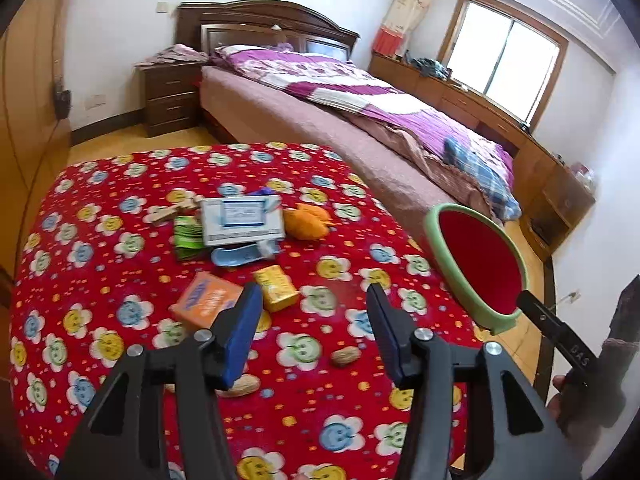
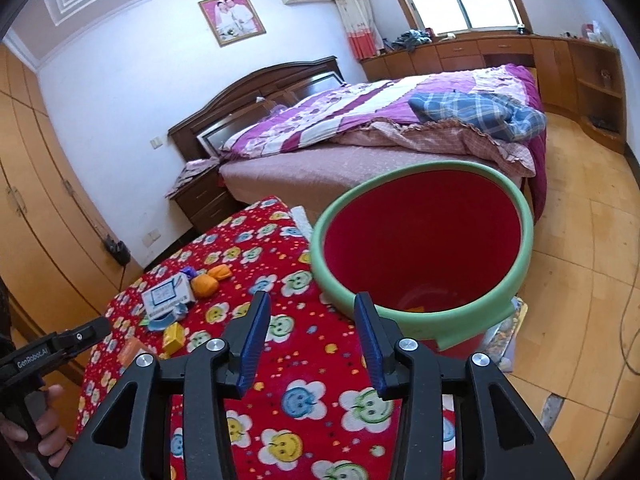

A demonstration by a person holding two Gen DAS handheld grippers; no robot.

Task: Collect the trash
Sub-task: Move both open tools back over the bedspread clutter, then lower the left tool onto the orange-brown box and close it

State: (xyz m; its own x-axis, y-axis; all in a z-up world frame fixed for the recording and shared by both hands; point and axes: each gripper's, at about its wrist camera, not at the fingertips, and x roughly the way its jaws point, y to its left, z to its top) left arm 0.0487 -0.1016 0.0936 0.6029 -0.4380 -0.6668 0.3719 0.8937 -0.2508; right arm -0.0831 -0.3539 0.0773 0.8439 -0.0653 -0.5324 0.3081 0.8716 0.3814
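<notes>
Worktop [image 1: 100, 280]: your red flowered cloth, litter mid-surface.
Room: bed [image 1: 320, 120] beyond, bin [image 2: 420, 248] beside worktop.
Claws: your left claw [image 1: 314, 296] and right claw [image 2: 310, 312] both parted, empty.

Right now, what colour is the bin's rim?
Light green, around a red bin; the right wrist view shows it best.

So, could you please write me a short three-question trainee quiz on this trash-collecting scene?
1. True or false: the left gripper is holding a peanut.
2. Which box lies nearest the left gripper's fingertips: A) the white box, B) the orange box, C) the yellow box?
3. What colour is the rim of the red bin beside the table, and is it tilted or upright?

Key
1. False: both grippers are open and empty; the peanuts lie on the flowered cloth.
2. B.
3. Green; it is tilted toward the right gripper.
</notes>
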